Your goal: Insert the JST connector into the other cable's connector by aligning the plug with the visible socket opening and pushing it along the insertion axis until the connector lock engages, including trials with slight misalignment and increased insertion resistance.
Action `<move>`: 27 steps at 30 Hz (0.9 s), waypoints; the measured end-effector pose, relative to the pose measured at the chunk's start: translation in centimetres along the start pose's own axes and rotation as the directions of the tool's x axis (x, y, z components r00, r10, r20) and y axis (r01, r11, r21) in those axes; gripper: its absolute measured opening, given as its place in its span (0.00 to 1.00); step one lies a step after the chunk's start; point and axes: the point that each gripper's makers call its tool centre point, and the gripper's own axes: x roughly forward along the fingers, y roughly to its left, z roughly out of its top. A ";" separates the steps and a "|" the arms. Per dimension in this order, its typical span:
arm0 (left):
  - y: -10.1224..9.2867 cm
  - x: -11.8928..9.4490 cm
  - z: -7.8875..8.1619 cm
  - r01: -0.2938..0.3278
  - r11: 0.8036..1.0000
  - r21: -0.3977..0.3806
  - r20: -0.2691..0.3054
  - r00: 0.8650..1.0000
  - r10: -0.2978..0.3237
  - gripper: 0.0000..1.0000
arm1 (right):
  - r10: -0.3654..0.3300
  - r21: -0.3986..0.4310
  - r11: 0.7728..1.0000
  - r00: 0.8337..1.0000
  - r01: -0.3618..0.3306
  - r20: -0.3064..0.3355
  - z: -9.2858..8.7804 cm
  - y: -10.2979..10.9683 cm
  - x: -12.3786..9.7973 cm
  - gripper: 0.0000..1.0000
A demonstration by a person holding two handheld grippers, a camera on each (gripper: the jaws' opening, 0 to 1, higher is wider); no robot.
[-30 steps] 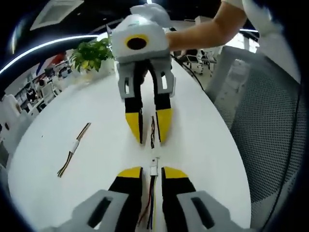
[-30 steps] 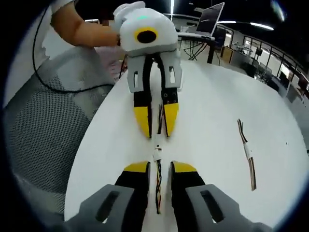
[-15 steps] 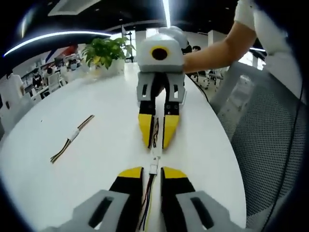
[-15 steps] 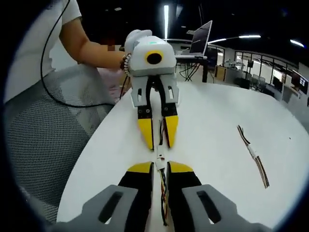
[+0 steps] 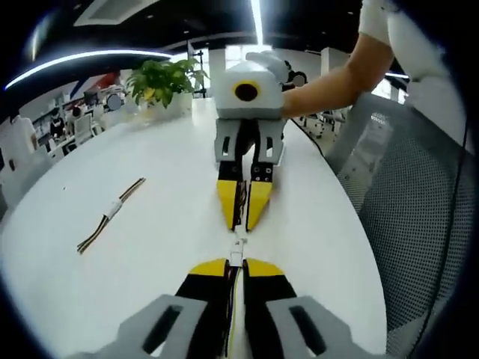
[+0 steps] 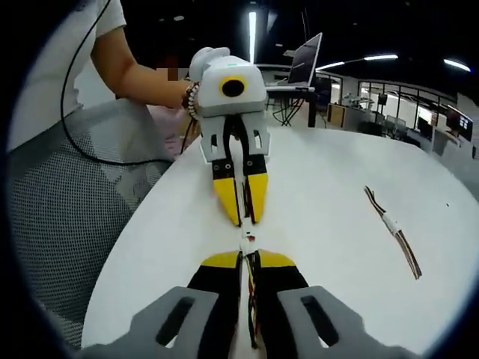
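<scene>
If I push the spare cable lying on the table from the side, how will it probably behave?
The spare cable looks thin and limp, its wires splaying at the ends, so it would probably bend rather than move as one piece. It seems light, so it should slide easily on the smooth white table. Being flat, it is unlikely to roll.

White round desk (image 5: 150, 247). Spare joined cable pair (image 5: 111, 213) lay on it, well apart from the centre. Potted green plant (image 5: 161, 81) stood at the far edge. Grey mesh chair (image 5: 419, 202) beside the desk. Open laptop (image 6: 308, 54) in the background.
</scene>
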 end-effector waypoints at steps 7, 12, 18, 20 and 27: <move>0.6 -0.5 1.4 -0.027 0.999 0.033 0.011 1.000 0.026 0.00 | -0.077 0.017 0.997 0.997 0.078 -0.005 1.7 -1.0 -1.3 0.03; 0.9 -0.3 1.1 -0.039 0.998 0.050 -0.019 0.999 0.040 0.00 | -0.111 0.024 0.993 0.993 0.111 -0.033 1.9 -1.6 -1.6 0.03; 0.9 0.0 1.1 -0.028 0.998 0.055 -0.022 0.999 0.029 0.00 | -0.100 0.003 0.995 0.991 0.101 -0.089 1.3 -1.3 -1.0 0.03; 1.0 0.0 1.0 -0.031 0.998 0.053 -0.025 0.999 0.032 0.00 | -0.098 0.005 0.995 0.990 0.099 -0.098 1.1 -1.2 -0.9 0.03; 1.3 0.0 0.9 -0.040 0.998 0.051 -0.030 0.999 0.041 0.00 | -0.101 0.031 0.994 0.989 0.104 -0.105 1.2 -1.4 -0.8 0.03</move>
